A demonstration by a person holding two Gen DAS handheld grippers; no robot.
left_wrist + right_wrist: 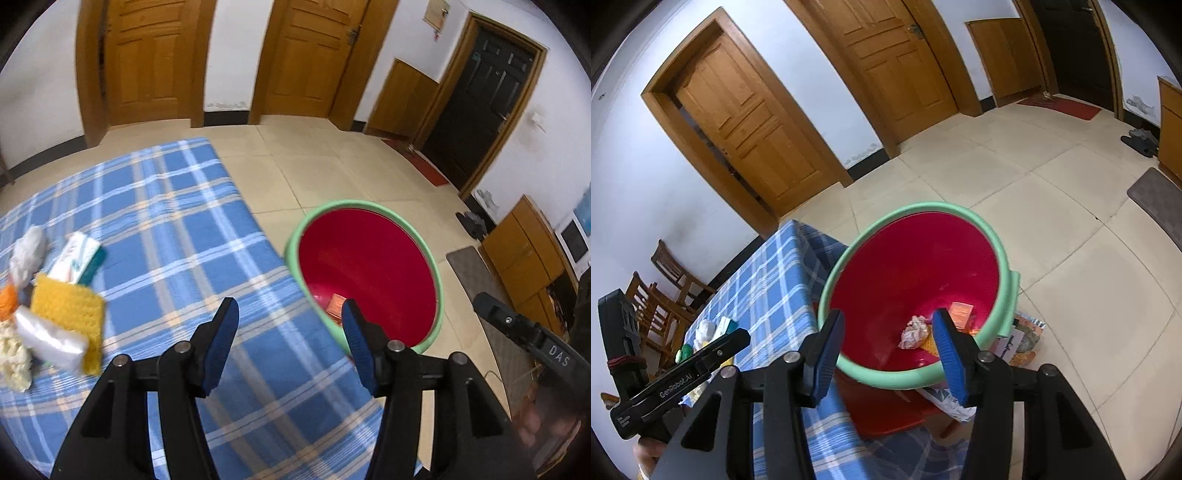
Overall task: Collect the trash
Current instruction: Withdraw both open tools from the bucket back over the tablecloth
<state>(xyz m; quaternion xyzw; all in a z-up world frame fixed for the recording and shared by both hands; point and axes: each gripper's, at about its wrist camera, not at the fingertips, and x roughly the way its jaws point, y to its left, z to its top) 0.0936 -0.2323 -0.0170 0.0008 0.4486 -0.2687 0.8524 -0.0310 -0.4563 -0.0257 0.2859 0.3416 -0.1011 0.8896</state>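
Left gripper (290,317): my jaws part-open, empty.
Right gripper (888,328): the same.
Basin (1004,295): holds crumpled paper (914,332).
Tablecloth (177,221): sponge (68,314) beside wrappers.

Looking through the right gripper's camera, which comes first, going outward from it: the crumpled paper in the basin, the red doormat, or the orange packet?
From the right gripper, in the right wrist view:
1. Crumpled paper, on the basin's floor, just past the fingertips.
2. Orange packet, a little farther in, to the right.
3. Red doormat, far across the tiled floor by the dark door.
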